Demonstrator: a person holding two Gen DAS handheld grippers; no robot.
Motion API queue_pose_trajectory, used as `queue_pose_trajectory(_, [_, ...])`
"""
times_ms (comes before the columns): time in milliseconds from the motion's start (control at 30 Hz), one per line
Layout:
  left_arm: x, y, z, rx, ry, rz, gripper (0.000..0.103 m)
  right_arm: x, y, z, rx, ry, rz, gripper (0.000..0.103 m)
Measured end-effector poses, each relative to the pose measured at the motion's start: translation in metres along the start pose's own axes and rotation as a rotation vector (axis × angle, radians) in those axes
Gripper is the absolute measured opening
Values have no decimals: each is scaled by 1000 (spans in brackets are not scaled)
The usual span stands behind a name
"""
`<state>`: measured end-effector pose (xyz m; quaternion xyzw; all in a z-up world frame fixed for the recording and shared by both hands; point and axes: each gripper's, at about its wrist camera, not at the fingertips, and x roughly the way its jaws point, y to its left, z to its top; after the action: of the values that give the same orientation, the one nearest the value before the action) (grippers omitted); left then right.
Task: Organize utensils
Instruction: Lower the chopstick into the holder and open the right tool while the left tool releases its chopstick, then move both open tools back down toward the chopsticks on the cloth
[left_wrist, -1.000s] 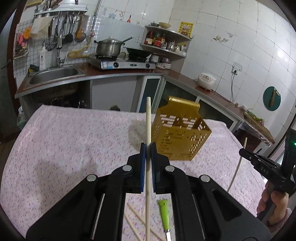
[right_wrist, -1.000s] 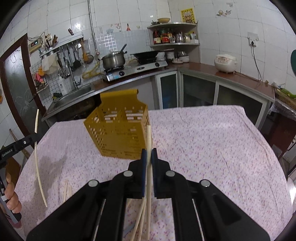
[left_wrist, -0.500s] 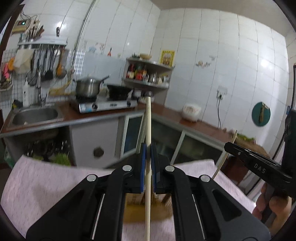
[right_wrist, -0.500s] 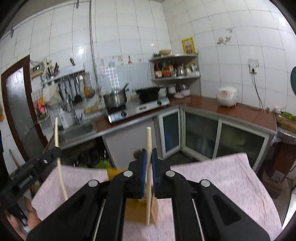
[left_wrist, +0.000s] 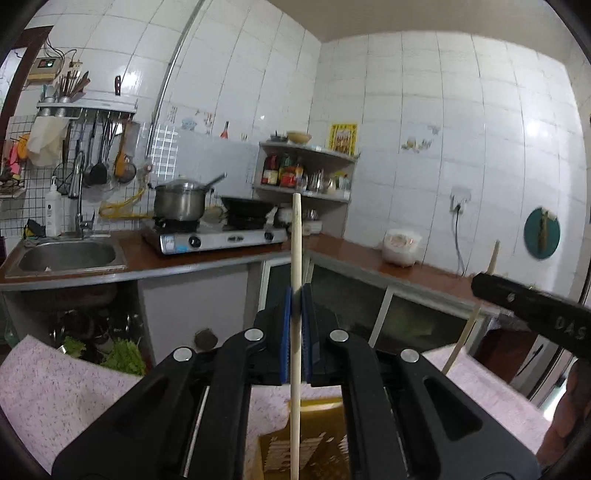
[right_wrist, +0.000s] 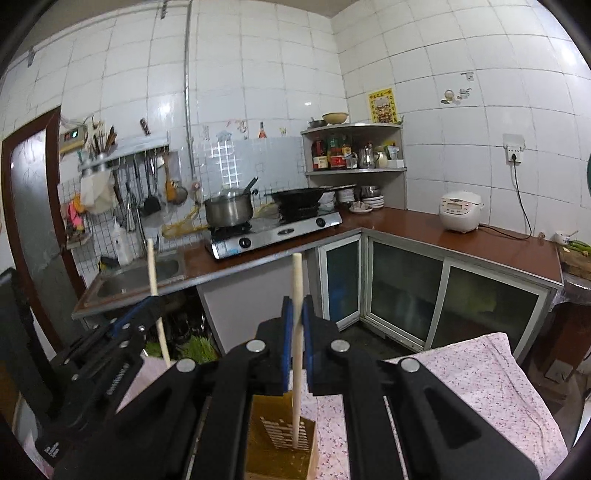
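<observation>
Left gripper (left_wrist: 294, 295) clenched one chopstick (left_wrist: 296, 240) upright | right gripper (right_wrist: 296, 302) gripped another chopstick (right_wrist: 297, 280), both poised vertical over the yellow holder (right_wrist: 280, 439) on the cloth-covered surface (right_wrist: 491, 373), apparently for dropping in.

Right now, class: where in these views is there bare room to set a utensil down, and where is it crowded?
Bare: the brown counter between the stove and rice cooker, and the pink tablecloth right of the yellow holder. Crowded: the corner shelf, the hanging rack, and over the holder, where both grippers' chopsticks stand.
</observation>
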<state>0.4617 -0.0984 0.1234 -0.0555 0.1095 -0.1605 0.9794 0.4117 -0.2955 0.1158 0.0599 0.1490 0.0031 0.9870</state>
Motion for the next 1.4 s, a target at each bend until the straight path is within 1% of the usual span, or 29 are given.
queue_pose_trajectory(100, [5, 3, -21, 31, 16, 9, 4, 8, 4, -19, -34, 13, -8, 6])
queue_pose_trajectory(200, [4, 7, -33, 42, 12, 13, 4, 19, 4, -34, -42, 65, 5, 6])
queue_pose_trajectory(367, [4, 12, -50, 45, 59, 4, 4, 30, 9, -52, -63, 132, 18, 6])
queue_pose_trajectory(467, [0, 15, -57, 36, 95, -2, 4, 39, 8, -58, -53, 192, 24, 6])
queue_pose_trajectory(500, [-1, 17, -57, 29, 108, -1, 6, 42, 7, -60, -48, 211, 24, 6])
queue_pose_trajectory(567, [-5, 23, -58, 4, 143, 1, 19, 46, 3, -64, -25, 249, 29, 7])
queue_pose_trajectory(600, [-8, 26, -59, -9, 154, 5, 30, 46, 1, -65, -21, 257, 23, 7])
queue_pose_trajectory(633, [-14, 31, -58, -24, 162, 16, 39, 45, 1, -66, -22, 259, 18, 7])
queue_pose_trajectory(667, [-19, 32, -58, -30, 167, 22, 43, 43, -1, -67, -24, 266, 13, 8])
queue_pose_trajectory(700, [-25, 34, -57, -38, 175, 27, 50, 40, -3, -68, -19, 273, 12, 13])
queue_pose_trajectory(733, [-33, 39, -54, -52, 189, 32, 57, 37, -4, -68, -13, 275, 11, 21])
queue_pose_trajectory(767, [-39, 39, -54, -57, 198, 36, 62, 32, -7, -69, -6, 272, 8, 43])
queue_pose_trajectory(800, [-47, 43, -52, -60, 214, 52, 72, 26, -9, -70, -2, 261, -5, 58])
queue_pose_trajectory(833, [-55, 44, -51, -61, 216, 58, 79, 21, -10, -71, -3, 251, -15, 58])
queue_pose_trajectory(867, [-64, 45, -50, -60, 216, 65, 83, 17, -12, -73, -10, 251, -25, 58])
queue_pose_trajectory(900, [-72, 48, -49, -55, 222, 78, 92, 12, -15, -78, -14, 264, -31, 58])
queue_pose_trajectory(933, [-82, 51, -49, -52, 233, 99, 97, 8, -19, -83, -10, 280, -36, 58])
queue_pose_trajectory(1067, [-120, 61, -55, -52, 263, 142, 98, -11, -27, -106, -15, 320, -55, 59])
queue_pose_trajectory(1133, [-134, 64, -62, -38, 301, 167, 98, -22, -28, -121, -30, 332, -73, 63])
queue_pose_trajectory(1200, [-143, 66, -67, -22, 325, 192, 98, -33, -28, -135, -34, 348, -83, 69])
queue_pose_trajectory(1267, [-157, 67, -78, -12, 351, 199, 98, -41, -30, -143, -35, 358, -91, 71])
queue_pose_trajectory(1400, [-176, 70, -98, -12, 390, 214, 98, -59, -28, -161, -26, 385, -94, 71])
